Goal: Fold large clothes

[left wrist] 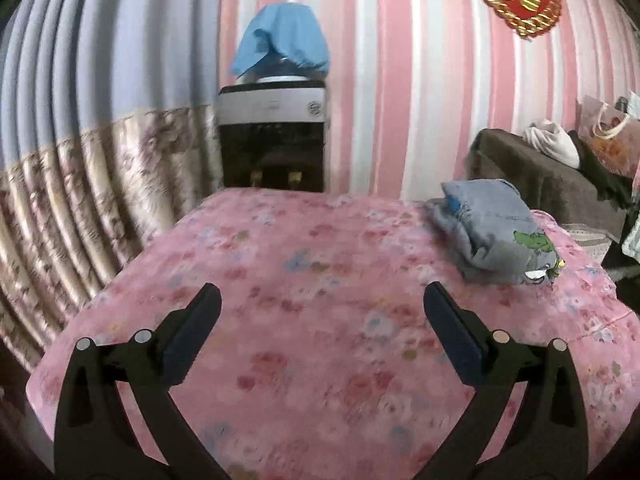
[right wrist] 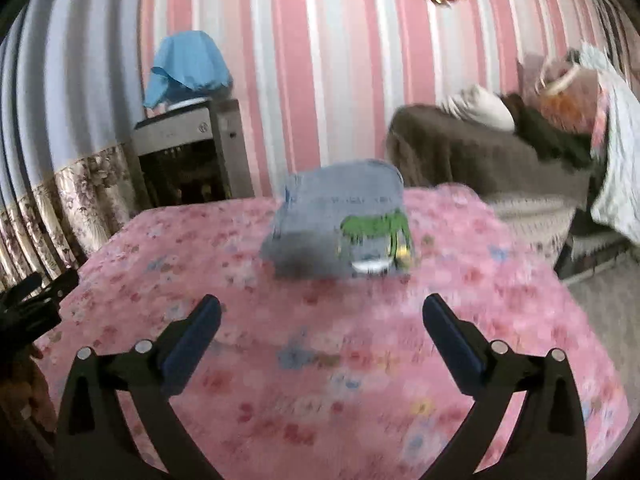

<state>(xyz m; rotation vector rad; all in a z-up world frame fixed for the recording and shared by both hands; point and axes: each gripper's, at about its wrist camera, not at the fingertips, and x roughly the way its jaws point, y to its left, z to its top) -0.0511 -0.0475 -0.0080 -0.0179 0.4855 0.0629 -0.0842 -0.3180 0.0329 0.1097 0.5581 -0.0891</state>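
Left gripper (left wrist: 322,304) with jaws spread wide and nothing between them, raised over the pink floral cover (left wrist: 304,280). Right gripper (right wrist: 322,314) likewise spread wide and empty above the same cover (right wrist: 248,240). Folded grey garment (left wrist: 494,232), bearing a green print, lying on the far right part of the cover in the left wrist view; in the right wrist view the garment (right wrist: 340,220) lies straight ahead of the jaws, apart from them, and is blurred. Behind: dispenser (left wrist: 272,140) under a blue cloth (left wrist: 284,36), striped wall (left wrist: 392,80), brown sofa (right wrist: 472,156).
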